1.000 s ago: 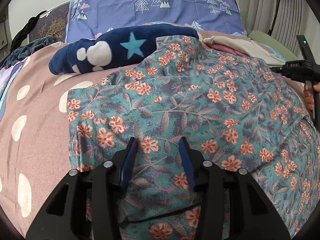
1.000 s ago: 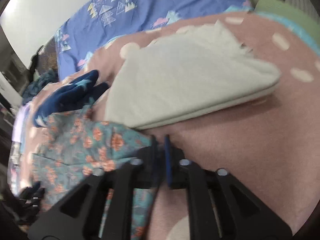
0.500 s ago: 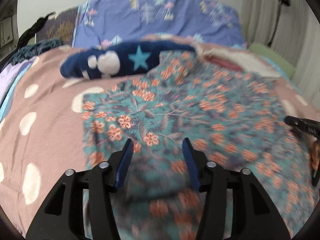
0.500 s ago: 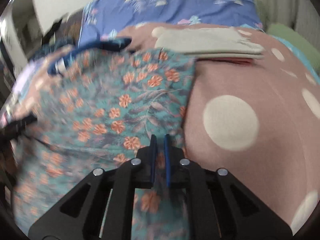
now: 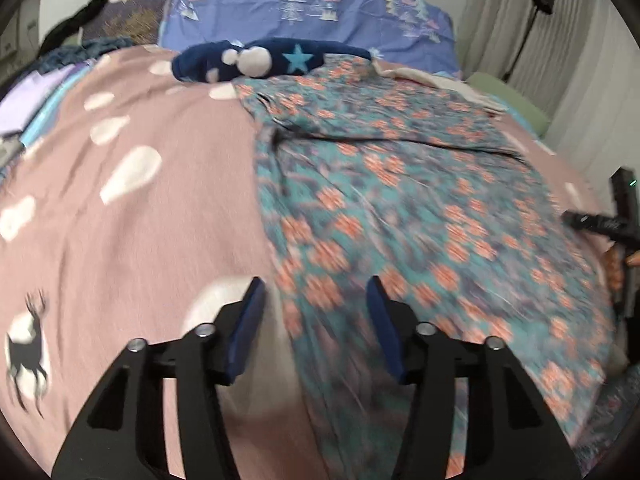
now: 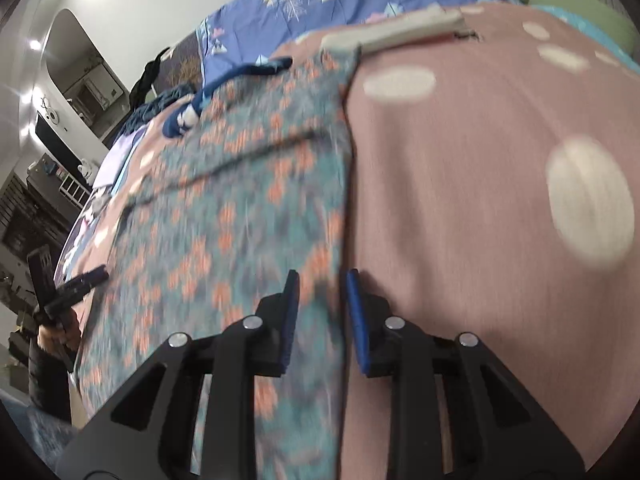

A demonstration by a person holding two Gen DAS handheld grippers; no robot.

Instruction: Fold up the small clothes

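On pink spotted bedspread (image 5: 120, 216), floral garment (image 5: 400, 208).

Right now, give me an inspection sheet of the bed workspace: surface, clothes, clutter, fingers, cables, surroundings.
Surface: pink bedspread with pale spots and a deer print.
Job's things: floral garment spread flat, a dark crease across its far part.
Clutter: navy star fleece at the garment's far edge; folded cream cloth beyond it.
Grippers: left gripper open, fingers astride the garment's left edge; right gripper open at the garment's right edge.
Cables: nothing seen.
Surroundings: blue tree-print pillow, curtains, green cushion.
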